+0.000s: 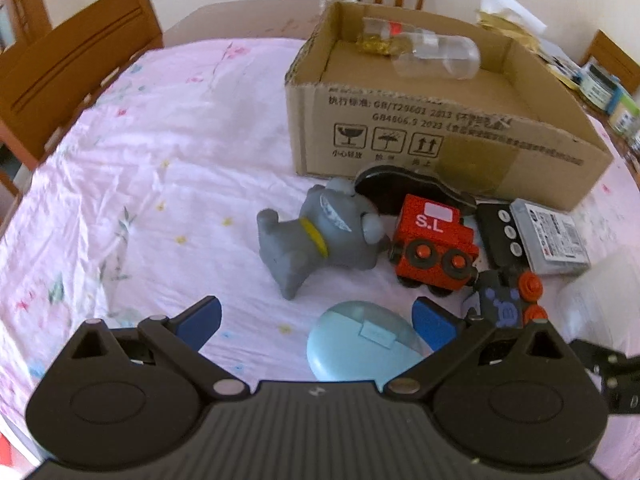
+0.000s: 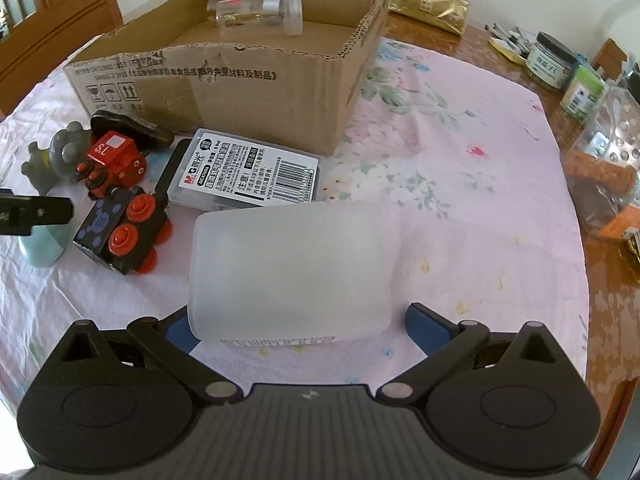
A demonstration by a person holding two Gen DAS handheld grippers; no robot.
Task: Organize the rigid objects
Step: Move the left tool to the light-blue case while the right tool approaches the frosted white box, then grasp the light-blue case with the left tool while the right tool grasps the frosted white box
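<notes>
Left wrist view: the left gripper [image 1: 316,320] is held wide open over the pale blue oval plastic case [image 1: 362,348], apparently mid-approach; closing on it is judged next, with the black toy train car with red wheels [image 1: 508,300] crowding the right finger.

Right wrist view: the right gripper [image 2: 298,326] is spread wide around the frosted translucent plastic container [image 2: 290,272], not yet clamped. The open cardboard box [image 2: 256,80], already holding a clear plastic jar [image 2: 260,12], is reached only past the grey plastic refill case [image 2: 248,172].

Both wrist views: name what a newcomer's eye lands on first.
The open brown cardboard box at the back of the pink cloth, clear plastic bottles lying inside. In front of it, a grey rubber dog on its side beside a red wooden train car. A frosted plastic tub sits between the right gripper's fingers.
</notes>
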